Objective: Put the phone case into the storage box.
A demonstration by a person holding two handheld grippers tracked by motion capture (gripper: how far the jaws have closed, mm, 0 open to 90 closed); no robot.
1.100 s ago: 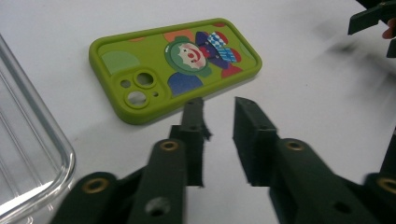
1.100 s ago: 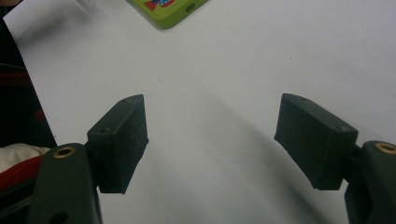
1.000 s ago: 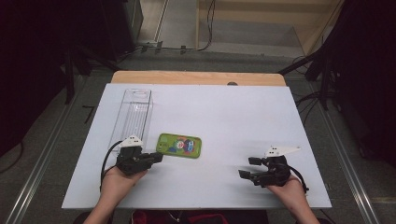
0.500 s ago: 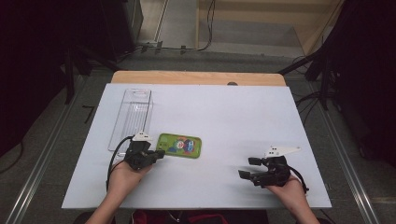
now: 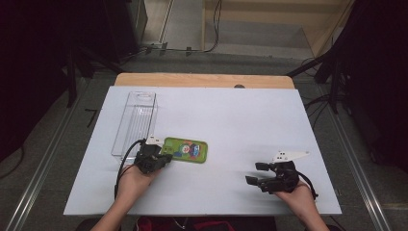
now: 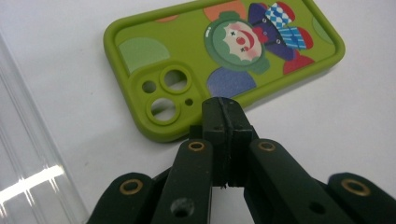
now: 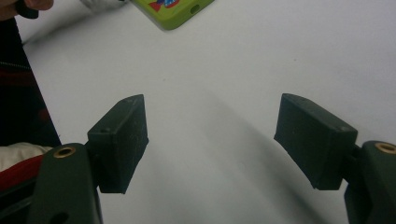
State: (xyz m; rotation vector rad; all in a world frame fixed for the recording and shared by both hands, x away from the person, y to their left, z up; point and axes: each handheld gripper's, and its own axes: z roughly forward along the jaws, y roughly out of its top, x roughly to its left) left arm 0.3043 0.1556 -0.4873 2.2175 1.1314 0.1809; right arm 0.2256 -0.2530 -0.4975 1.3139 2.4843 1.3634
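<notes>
Left gripper view: green clown-print phone case [image 6: 224, 65], no legible writing.

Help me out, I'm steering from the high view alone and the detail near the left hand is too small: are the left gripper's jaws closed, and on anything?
Observer: The left gripper is shut with nothing between its pads; its tip sits at the edge of the green phone case, near the camera holes.
Operator: Which face of the case is up?
Observer: The printed back, with a clown picture.
Operator: And the right gripper?
Observer: The right gripper is open over bare white table.
</notes>
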